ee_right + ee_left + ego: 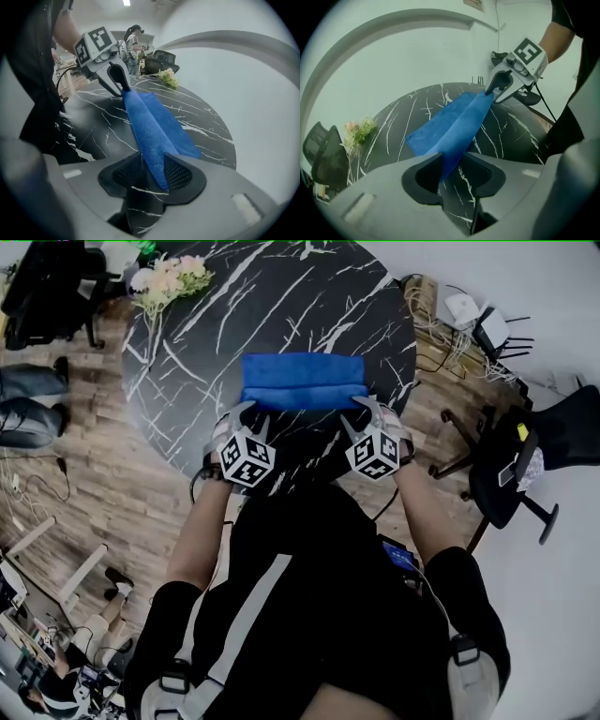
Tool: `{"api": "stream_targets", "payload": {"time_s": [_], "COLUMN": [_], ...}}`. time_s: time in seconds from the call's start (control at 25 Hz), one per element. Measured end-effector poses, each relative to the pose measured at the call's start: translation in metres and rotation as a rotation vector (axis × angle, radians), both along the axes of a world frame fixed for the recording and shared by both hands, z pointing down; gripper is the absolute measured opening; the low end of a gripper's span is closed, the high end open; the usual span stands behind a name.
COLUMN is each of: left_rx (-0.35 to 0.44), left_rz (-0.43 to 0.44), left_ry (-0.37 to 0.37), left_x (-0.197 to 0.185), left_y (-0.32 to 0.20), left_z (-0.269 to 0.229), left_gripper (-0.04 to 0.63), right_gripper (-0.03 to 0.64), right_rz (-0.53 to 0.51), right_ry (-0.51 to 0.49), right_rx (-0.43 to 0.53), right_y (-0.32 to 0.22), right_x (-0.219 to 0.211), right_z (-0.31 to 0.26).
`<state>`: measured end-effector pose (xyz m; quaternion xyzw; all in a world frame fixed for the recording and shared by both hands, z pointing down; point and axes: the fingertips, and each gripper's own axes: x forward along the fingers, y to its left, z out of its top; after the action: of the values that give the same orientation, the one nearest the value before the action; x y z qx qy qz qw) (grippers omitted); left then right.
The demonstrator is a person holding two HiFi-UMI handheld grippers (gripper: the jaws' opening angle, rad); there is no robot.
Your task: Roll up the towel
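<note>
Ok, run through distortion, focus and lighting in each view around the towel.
Head view: wide-angle bend at the edges, blue towel sharp, evenly lit on the table. Left gripper view: fisheye, black corners, foreground soft. Right gripper view: same dark corners, a ceiling light bright at the top.

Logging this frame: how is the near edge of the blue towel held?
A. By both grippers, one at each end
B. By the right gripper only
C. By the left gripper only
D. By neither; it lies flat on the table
A: the left gripper and the right gripper each pinch one end of the near edge of the blue towel, lifting that edge off the black table.
</note>
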<state>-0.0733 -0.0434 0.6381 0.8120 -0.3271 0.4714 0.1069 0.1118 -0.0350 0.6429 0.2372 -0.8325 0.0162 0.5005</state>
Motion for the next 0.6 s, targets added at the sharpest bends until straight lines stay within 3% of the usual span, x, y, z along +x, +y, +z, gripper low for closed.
{"api": "stream_targets", "payload": {"time_s": [0.36,0.6], "left_rx": [-0.028,-0.022], "left_rz": [0.078,0.057], "left_ry": [-0.104,-0.093], "left_x": [0.004,0.0], "left_y": [-0.011,-0.017], "left_z": [0.015,0.016], "left_gripper": [0.176,0.114], "right_gripper": [0.135,0.074], "right_rz": [-0.098,-0.072], "right_ry": [0.104,0.113], "right_rx": [0.005,-0.005], "right_y": [-0.012,-0.017], "right_x": [0.002,0.002], "right_z": [0.016,0.015]}}
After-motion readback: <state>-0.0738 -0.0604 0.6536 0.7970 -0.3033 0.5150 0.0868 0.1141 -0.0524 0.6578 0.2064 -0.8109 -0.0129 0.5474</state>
